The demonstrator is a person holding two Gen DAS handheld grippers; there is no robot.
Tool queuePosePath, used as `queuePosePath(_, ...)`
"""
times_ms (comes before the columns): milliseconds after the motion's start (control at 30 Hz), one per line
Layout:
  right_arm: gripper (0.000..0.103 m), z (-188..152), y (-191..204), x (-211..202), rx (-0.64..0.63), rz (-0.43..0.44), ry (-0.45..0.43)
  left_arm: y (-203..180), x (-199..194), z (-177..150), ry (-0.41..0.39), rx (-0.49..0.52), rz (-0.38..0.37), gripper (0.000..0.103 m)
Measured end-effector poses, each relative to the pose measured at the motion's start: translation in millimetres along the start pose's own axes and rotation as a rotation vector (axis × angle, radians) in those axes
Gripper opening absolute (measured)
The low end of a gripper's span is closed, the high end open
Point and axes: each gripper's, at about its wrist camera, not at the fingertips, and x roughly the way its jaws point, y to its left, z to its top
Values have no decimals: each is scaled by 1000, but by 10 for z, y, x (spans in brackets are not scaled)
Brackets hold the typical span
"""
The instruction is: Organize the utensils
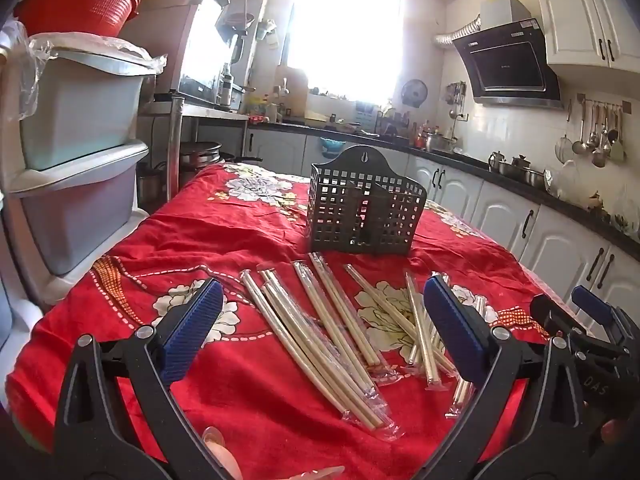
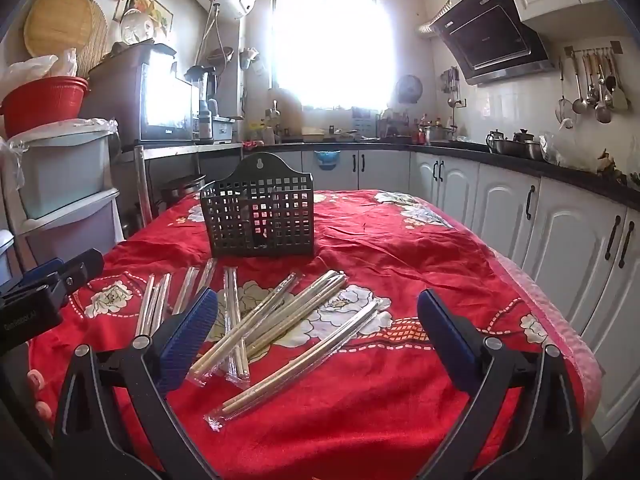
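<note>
Several pairs of wooden chopsticks in clear plastic sleeves (image 1: 320, 336) lie scattered on the red floral tablecloth (image 1: 224, 232); they also show in the right wrist view (image 2: 280, 320). A dark perforated plastic utensil holder (image 1: 364, 204) stands upright behind them, also in the right wrist view (image 2: 260, 212). My left gripper (image 1: 324, 328) is open and empty, hovering above the near chopsticks. My right gripper (image 2: 318, 336) is open and empty, above the chopsticks on the right side; it shows at the right edge of the left wrist view (image 1: 588, 320).
Stacked grey plastic bins (image 1: 80, 128) with a red basket (image 1: 76, 4) stand left of the table. White kitchen cabinets (image 2: 540, 220) and a dark counter with pots run along the right. The table's right edge (image 2: 560, 320) is close to the cabinets.
</note>
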Motion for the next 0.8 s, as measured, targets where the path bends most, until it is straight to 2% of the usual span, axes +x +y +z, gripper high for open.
queuePosePath(800, 97, 6, -7, -16, 5, 3, -3, -27, 4, 32, -3, -6, -2, 93)
